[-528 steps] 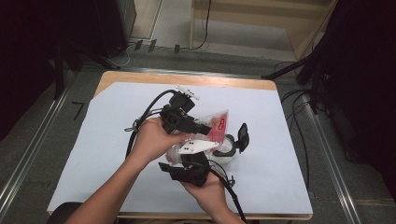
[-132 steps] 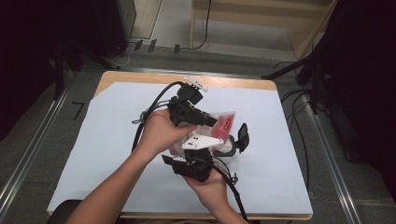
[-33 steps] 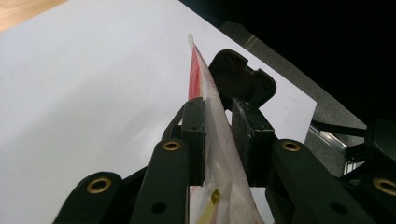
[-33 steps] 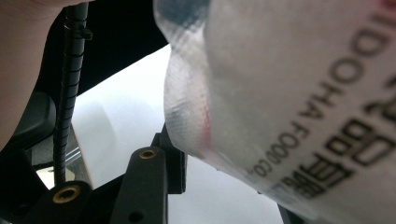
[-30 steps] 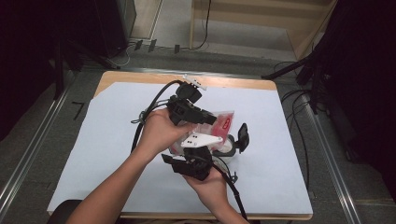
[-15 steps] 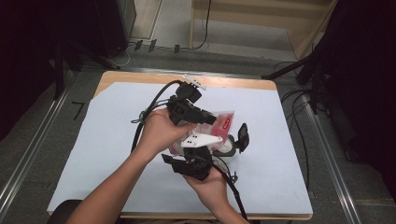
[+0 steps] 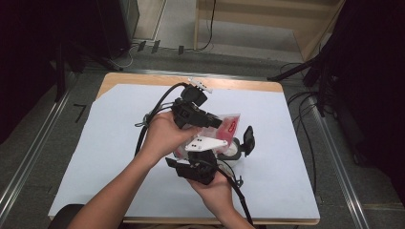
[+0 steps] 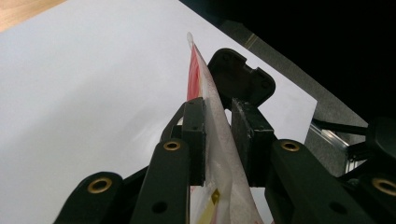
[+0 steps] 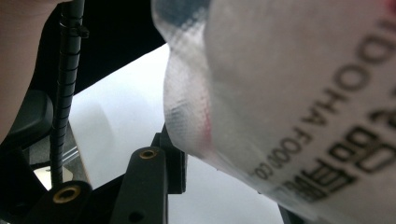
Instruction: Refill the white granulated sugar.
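Note:
A clear plastic food packet (image 7: 228, 125) with red print is held above the white table cover (image 7: 119, 143), between both grippers. My left gripper (image 7: 217, 123) comes in from the left and is shut on the packet's (image 8: 211, 116) thin edge, both pads (image 8: 195, 135) pressing it in the left gripper view (image 8: 218, 107). My right gripper (image 7: 205, 155) rises from below under its grey plate. In the right gripper view the packet (image 9: 299, 93) with black lettering passes between the jaws (image 9: 219, 158). One finger (image 9: 173, 161) touches its edge and the other is hidden behind it.
A black paddle-shaped object (image 7: 248, 138) stands just right of the packet, also behind it in the left gripper view (image 8: 240, 77). A pale round item (image 7: 232, 149) lies beside it. Cables (image 7: 153, 114) trail left and toward the front edge. The table's wooden rim (image 7: 239, 85) runs along the far side.
Over the last second nothing has visibly moved. Compared with the oldest frame, my left gripper sits slightly farther away and to the right on the packet.

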`<act>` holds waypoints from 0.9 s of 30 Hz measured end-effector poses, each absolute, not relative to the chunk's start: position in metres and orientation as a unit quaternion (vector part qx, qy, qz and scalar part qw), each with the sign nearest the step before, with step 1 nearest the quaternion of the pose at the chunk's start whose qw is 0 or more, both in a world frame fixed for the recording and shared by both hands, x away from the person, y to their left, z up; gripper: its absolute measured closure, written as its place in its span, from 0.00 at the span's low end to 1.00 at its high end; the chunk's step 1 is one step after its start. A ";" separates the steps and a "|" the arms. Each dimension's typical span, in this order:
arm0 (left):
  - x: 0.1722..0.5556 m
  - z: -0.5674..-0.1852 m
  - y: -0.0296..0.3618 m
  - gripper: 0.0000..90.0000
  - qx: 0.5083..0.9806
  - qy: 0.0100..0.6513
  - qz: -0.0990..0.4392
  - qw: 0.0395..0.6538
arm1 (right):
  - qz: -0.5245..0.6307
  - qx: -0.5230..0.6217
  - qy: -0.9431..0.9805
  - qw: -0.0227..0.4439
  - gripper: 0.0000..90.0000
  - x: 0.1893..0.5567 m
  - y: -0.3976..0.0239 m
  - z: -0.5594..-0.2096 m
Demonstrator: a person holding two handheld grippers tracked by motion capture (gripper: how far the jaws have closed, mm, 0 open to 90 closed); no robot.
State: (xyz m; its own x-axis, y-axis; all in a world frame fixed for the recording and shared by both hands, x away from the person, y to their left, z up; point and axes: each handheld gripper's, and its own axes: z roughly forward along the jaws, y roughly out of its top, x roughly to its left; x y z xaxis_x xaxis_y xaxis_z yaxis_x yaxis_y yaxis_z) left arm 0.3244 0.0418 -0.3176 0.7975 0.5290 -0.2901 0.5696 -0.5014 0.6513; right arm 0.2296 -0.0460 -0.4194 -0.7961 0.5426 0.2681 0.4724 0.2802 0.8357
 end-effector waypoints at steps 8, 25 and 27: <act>0.322 -0.316 0.041 0.85 0.867 0.315 -0.021 0.385 | 0.511 0.317 0.798 0.037 0.72 0.229 -0.046 -0.419; 0.323 -0.317 0.041 0.85 0.867 0.315 -0.021 0.386 | 0.509 0.319 0.798 0.037 0.71 0.229 -0.046 -0.419; 0.322 -0.316 0.041 0.85 0.867 0.316 -0.020 0.385 | 0.510 0.318 0.798 0.038 0.71 0.228 -0.046 -0.419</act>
